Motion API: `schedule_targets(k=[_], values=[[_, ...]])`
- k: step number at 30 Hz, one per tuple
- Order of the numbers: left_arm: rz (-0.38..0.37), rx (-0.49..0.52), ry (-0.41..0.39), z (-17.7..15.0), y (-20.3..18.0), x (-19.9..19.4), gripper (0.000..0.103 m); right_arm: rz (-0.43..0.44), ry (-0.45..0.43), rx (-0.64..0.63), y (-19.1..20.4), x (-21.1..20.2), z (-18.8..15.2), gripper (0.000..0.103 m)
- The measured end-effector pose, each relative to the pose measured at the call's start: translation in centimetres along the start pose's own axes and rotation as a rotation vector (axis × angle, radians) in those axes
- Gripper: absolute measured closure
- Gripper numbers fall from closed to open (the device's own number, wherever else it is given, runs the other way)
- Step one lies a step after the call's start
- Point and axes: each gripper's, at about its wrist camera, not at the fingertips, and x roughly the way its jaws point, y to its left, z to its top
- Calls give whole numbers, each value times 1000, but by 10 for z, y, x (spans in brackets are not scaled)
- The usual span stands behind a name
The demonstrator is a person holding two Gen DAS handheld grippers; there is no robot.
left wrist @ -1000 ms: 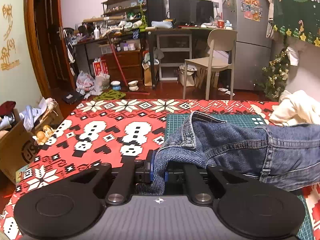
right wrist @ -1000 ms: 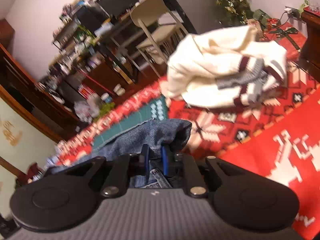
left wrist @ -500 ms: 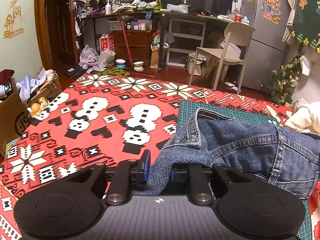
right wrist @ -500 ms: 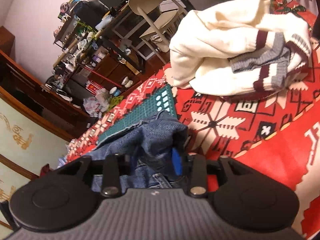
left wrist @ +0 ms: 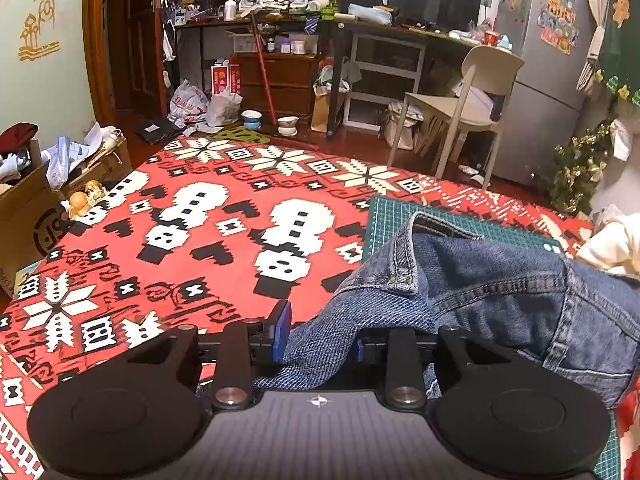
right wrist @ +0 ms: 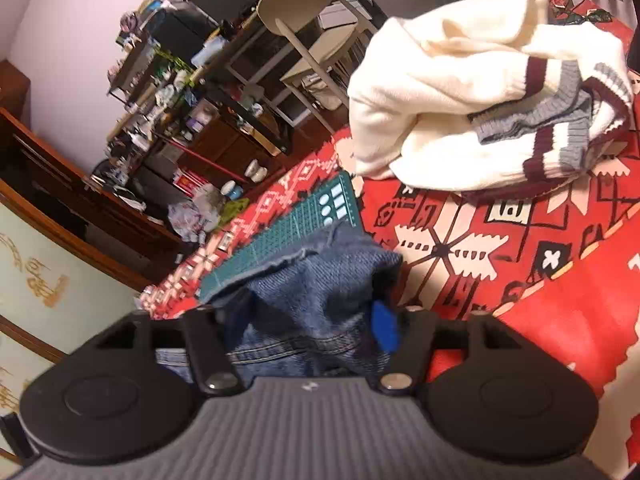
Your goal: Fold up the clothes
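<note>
A blue denim garment (left wrist: 500, 300) lies bunched on a green cutting mat (left wrist: 400, 212) over the red patterned cloth (left wrist: 180, 280). My left gripper (left wrist: 320, 340) is open at the garment's left end. Denim drapes loosely between its blue pads (left wrist: 282, 330). In the right wrist view the same denim (right wrist: 320, 280) fills the gap of my right gripper (right wrist: 308, 328), which is open wide. Its right blue pad (right wrist: 384, 332) stands clear of the fabric, and its left pad is hidden behind the denim.
A cream sweater with maroon and grey bands (right wrist: 460, 112) is heaped on the cloth beyond the mat (right wrist: 304, 220), its edge also in the left wrist view (left wrist: 616, 248). A cardboard box of clutter (left wrist: 28, 208) stands off the left edge. A chair (left wrist: 472, 92) stands behind.
Both grippers were shut on the denim a second ago and have spread their fingers. The garment has sunk lower onto the mat, and both cameras have tipped down.
</note>
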Motion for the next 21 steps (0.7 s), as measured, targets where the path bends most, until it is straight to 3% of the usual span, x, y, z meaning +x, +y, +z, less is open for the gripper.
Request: schedule_targets(k=[1, 3, 4, 7, 13, 21], values=[[-4, 0, -2, 0, 0, 0, 85, -8, -6, -16, 3, 0, 0, 72], [-10, 4, -20, 0, 0, -5, 92, -24, -17, -49, 9, 1, -1, 86], [-17, 8, -33, 1, -2, -8, 93, -32, -23, -66, 12, 1, -2, 87], [-21, 13, -90, 3, -6, -24, 95, -42, -50, -107, 22, -4, -2, 90], [11, 43, -247, 1, -15, -73, 97, 15, -161, -144, 52, -55, -5, 90], [-11, 22, -326, 2, -4, -143, 97, 18, -237, -179, 87, -131, -30, 90]])
